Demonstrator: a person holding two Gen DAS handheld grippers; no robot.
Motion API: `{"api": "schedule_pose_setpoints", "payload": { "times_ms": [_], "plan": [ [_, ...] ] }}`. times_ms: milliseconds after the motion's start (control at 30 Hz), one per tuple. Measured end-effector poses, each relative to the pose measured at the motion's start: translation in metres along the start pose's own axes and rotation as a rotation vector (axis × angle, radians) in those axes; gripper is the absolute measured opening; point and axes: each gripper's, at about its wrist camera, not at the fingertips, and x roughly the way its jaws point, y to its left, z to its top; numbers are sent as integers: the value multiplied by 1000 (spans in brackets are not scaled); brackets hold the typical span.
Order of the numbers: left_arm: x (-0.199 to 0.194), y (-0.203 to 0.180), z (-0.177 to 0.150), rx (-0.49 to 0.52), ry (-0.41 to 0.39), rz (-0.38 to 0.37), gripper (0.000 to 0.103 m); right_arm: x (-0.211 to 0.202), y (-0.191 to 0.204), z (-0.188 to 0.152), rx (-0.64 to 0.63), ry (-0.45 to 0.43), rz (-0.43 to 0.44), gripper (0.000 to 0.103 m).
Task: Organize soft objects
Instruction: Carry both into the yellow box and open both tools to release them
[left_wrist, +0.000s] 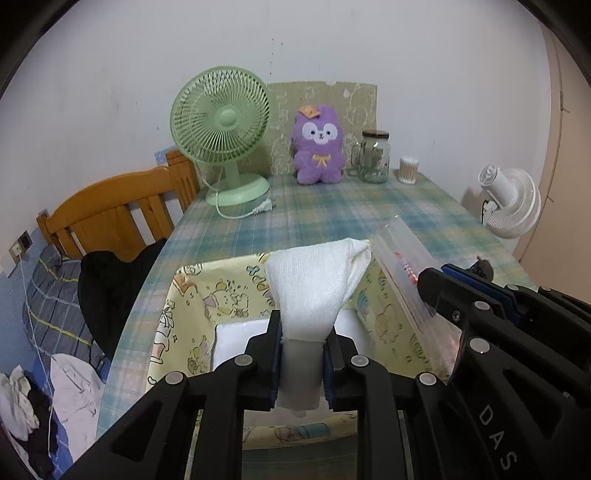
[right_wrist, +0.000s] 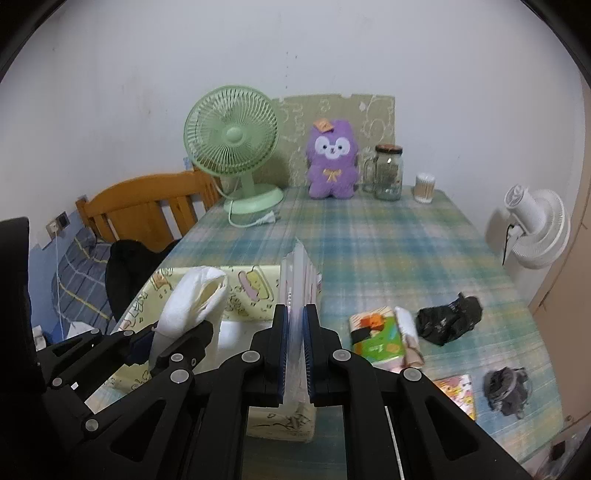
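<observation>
My left gripper (left_wrist: 303, 341) is shut on a white folded cloth (left_wrist: 314, 280) and holds it above the open yellow cartoon-print storage box (left_wrist: 192, 295). The cloth also shows in the right wrist view (right_wrist: 192, 302). My right gripper (right_wrist: 294, 325) is shut on a clear plastic zip bag (right_wrist: 299, 273), held upright over the box's right wall (right_wrist: 255, 291). The bag also shows in the left wrist view (left_wrist: 402, 266). On the table to the right lie a green tissue pack (right_wrist: 380, 339), a black bundle (right_wrist: 448, 319) and a grey bundle (right_wrist: 506, 387).
A green desk fan (left_wrist: 221, 125), a purple plush (left_wrist: 319, 146), a glass jar (left_wrist: 375, 157) and a cotton-swab tub (left_wrist: 408, 170) stand at the table's far edge. A white fan (right_wrist: 535, 229) is off the right side. A wooden bed (left_wrist: 110, 214) lies left.
</observation>
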Motion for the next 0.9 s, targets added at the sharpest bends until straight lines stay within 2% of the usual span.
{"api": "schedule_pose_setpoints", "payload": {
  "times_ms": [333,533,600,633,667,700,833,900],
  "plan": [
    [21,12,-5,-8,57,-1,25,26,8,-5,-1,59,23,11],
    [37,20,-6,21,90,12,42,48,13,-7,7,115,49,11],
    [41,21,-5,29,94,11,50,54,15,-7,12,127,61,11],
    [42,22,-5,29,96,10,58,56,16,-6,14,135,69,13],
    [43,23,-4,27,98,8,65,58,16,-5,12,143,72,15],
    [45,24,-4,23,101,4,67,60,17,-5,7,150,70,17],
    [49,31,-4,-1,117,-16,78,63,20,-2,-9,152,61,46],
    [49,35,-3,-13,119,-18,80,63,20,-1,-4,154,78,53]
  ]
}}
